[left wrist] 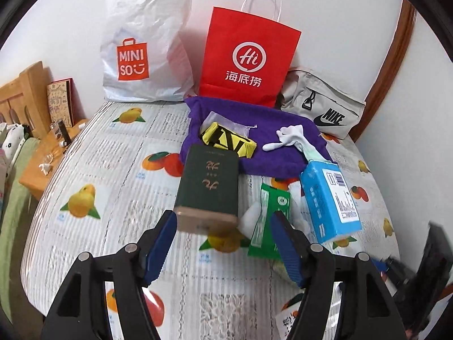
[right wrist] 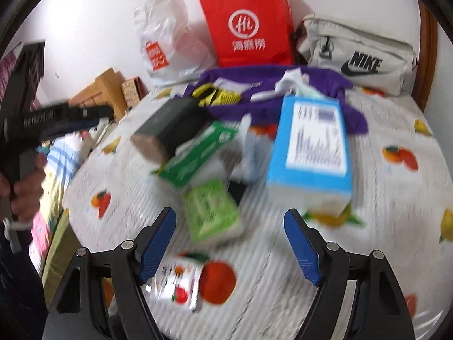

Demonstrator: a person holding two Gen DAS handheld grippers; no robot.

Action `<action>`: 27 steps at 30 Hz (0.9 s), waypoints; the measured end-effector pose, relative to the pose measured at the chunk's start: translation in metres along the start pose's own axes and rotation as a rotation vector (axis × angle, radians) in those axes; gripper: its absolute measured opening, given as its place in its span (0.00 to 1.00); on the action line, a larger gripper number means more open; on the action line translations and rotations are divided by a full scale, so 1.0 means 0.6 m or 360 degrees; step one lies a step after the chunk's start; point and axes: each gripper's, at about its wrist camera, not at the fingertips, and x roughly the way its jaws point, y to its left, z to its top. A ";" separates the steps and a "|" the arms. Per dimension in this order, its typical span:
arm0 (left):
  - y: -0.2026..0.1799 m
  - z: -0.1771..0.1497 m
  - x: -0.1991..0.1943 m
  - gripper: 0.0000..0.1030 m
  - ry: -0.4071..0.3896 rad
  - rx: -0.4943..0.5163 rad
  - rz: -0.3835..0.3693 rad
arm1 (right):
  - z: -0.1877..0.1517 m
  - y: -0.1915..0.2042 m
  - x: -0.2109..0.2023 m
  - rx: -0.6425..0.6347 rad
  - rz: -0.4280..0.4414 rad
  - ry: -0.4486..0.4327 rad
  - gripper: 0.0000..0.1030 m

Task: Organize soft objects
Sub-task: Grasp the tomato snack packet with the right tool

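Both grippers (left wrist: 223, 245) (right wrist: 230, 243) gape empty before MINISO bag (left wrist: 144, 45) and Nike pouch (left wrist: 325, 104).

Right wrist view is motion-blurred throughout: print on blue box (right wrist: 311, 153), green packet (right wrist: 198, 153) and light green pack (right wrist: 212, 212) unreadable. Snack pouch (right wrist: 177, 283) at lower centre partly behind left finger (right wrist: 157, 243). Hand (right wrist: 25, 189) at left edge cut off by the frame. Left wrist view: black object (left wrist: 424, 269) at lower right blurred and cropped, can't tell what it is. Green packet (left wrist: 269, 218) partly behind right finger (left wrist: 286, 249). Small items on wooden stand (left wrist: 42, 164) at left too small to identify.
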 end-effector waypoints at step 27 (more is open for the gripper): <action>0.049 -0.099 -0.049 0.66 -0.0005 -0.0062 -0.0109 | -0.146 0.131 0.073 0.0002 -0.0416 -0.0062 0.77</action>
